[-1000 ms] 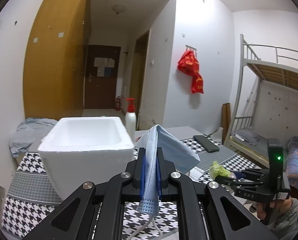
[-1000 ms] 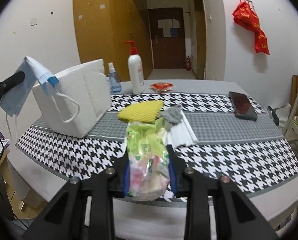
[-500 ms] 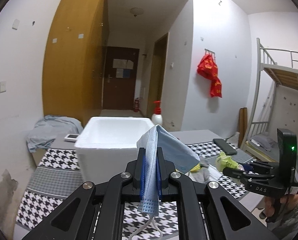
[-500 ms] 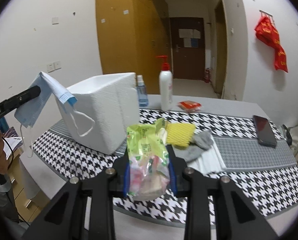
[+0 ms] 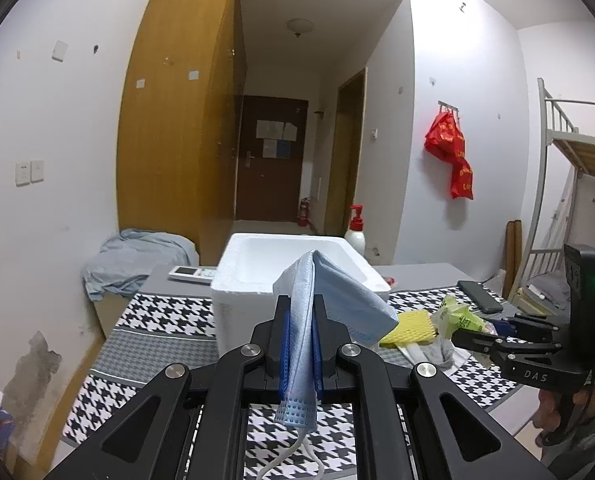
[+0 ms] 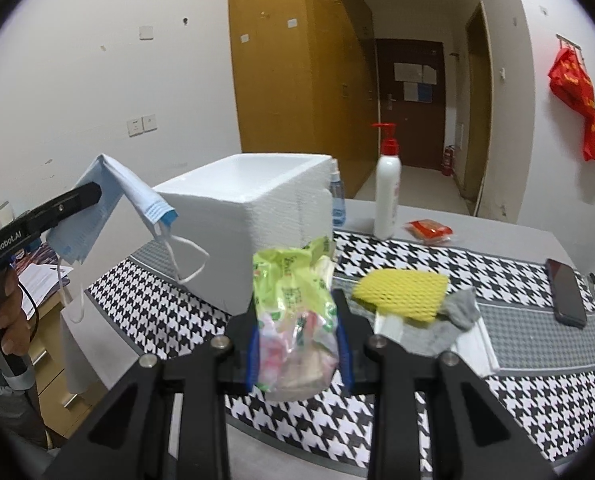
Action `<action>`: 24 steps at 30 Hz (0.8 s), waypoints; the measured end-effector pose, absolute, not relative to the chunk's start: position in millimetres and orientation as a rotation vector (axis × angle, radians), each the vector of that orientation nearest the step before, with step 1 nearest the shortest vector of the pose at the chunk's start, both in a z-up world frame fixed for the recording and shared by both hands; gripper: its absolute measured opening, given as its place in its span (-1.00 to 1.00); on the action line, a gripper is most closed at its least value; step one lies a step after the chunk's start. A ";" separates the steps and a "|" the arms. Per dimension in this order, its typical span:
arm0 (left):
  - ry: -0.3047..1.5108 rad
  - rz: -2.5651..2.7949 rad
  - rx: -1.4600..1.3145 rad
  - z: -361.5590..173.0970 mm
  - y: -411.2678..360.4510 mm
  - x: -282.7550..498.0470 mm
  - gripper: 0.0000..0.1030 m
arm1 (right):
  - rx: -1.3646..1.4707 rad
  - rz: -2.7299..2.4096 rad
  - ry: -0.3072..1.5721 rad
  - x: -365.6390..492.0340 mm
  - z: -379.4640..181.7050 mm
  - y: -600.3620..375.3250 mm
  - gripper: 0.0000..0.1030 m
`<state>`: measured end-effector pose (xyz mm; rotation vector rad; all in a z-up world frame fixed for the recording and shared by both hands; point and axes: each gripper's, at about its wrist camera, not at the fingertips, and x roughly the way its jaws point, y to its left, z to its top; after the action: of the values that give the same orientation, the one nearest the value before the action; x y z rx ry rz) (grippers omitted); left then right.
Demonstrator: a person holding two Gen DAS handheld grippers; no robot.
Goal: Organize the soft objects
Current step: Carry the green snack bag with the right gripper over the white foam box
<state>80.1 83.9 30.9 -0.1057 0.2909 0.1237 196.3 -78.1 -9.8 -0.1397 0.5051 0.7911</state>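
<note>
Blue pleated fabric fills the middle of the left wrist view: a face mask (image 5: 297, 344) is pinched flat in the left tool (image 5: 299, 320), jaws pressed together on it, the mask draped over both sides with its white ear loops dangling below. From the right wrist view that same left tool (image 6: 93, 194) hangs in the air off the near-left corner of the surface, the mask (image 6: 109, 200) folded over its tip, clear of the white foam box (image 6: 257, 220). A hand (image 6: 1, 308) grips the tool's handle at the left edge.

Over on the other side, the right tool (image 6: 297, 332) is clamped on a crinkly green-and-clear plastic packet (image 6: 293, 312), pads squeezing both sides, the packet's top flaring up in front of the foam box. In the left view the right tool (image 5: 469, 332) points in from the right with the packet (image 5: 457, 316) at its tip.

On the houndstooth-patterned surface (image 6: 537, 400) lies a yellow mesh sponge (image 6: 401, 292), overlapping a grey cloth (image 6: 445, 324) and a white folded item beneath. A dark phone (image 6: 565, 292) rests near the right edge. Behind the box stand a white pump bottle (image 6: 387, 196) with a red top and a small blue spray bottle (image 6: 337, 200); a red packet (image 6: 429, 230) lies just beside the pump bottle. The foam box sits open-topped, its inside white and bare as far as the left view shows.
</note>
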 end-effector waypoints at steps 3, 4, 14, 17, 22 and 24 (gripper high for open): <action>0.289 0.137 -0.105 34.2 88.0 78.4 -0.81 | -0.150 0.813 0.493 194.5 -5.4 -69.1 -0.32; 0.287 0.140 -0.106 35.3 89.5 77.6 -0.81 | -0.153 0.816 0.491 193.7 -4.0 -67.1 -0.32; 0.281 0.161 -0.105 44.1 103.7 77.6 -0.81 | -0.174 0.837 0.480 203.2 9.7 -45.1 -0.32; 0.283 0.163 -0.103 46.6 107.6 81.3 -0.81 | -0.177 0.838 0.477 206.0 14.1 -40.0 -0.32; 0.287 0.160 -0.106 49.1 113.6 87.8 -0.81 | -0.188 0.836 0.462 209.7 22.3 -32.4 -0.32; 0.287 0.164 -0.102 49.7 113.9 88.9 -0.81 | -0.192 0.836 0.458 212.3 25.2 -28.9 -0.32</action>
<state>88.9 113.9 49.7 -0.1017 0.2869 0.1645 212.3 -28.9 25.2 -0.1919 0.4583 0.8358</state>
